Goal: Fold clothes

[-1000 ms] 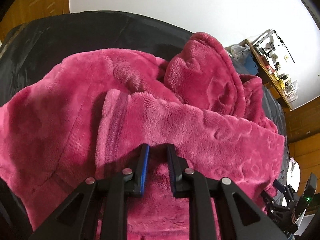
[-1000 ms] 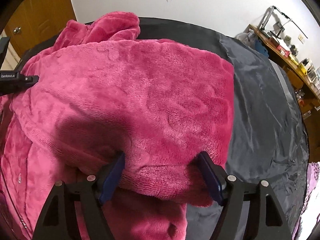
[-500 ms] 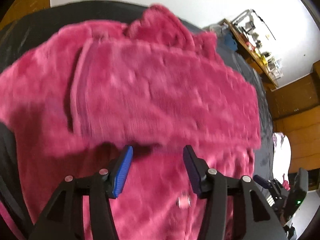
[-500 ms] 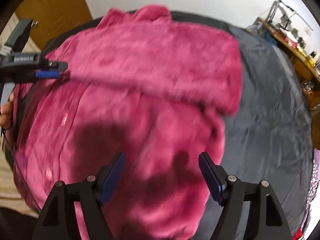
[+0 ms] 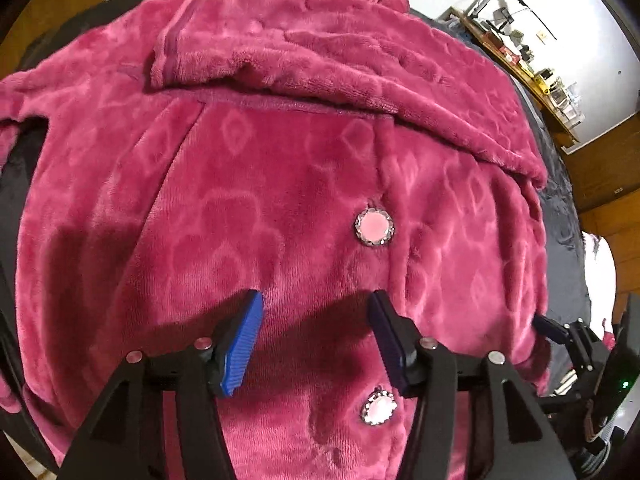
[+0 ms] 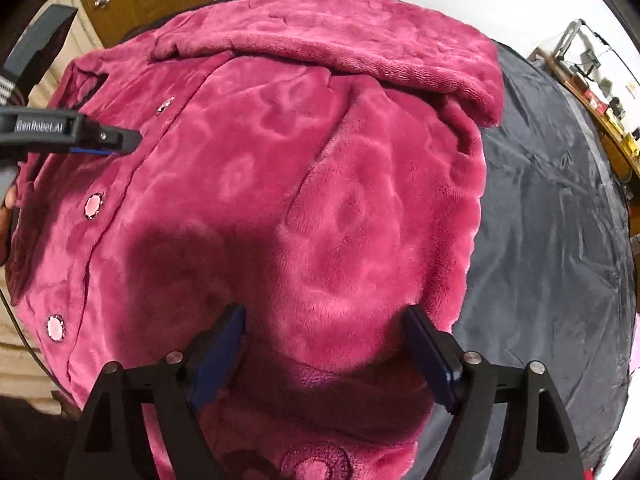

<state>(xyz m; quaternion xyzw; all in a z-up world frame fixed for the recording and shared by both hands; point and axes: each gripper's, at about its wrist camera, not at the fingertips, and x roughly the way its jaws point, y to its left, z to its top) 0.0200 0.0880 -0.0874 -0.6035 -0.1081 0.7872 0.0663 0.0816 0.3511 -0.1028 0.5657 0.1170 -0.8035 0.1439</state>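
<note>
Dark bedspread bears pink robe; both grippers seemingly hover above.

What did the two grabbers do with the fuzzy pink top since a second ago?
The left gripper was pinching the pink fleece top and has let go; its fingers now stand open. The right gripper had a fold between its fingers and released it too. The folded flap now lies across the far end, and both grippers have pulled back. The top stays on the dark sheet.
</note>
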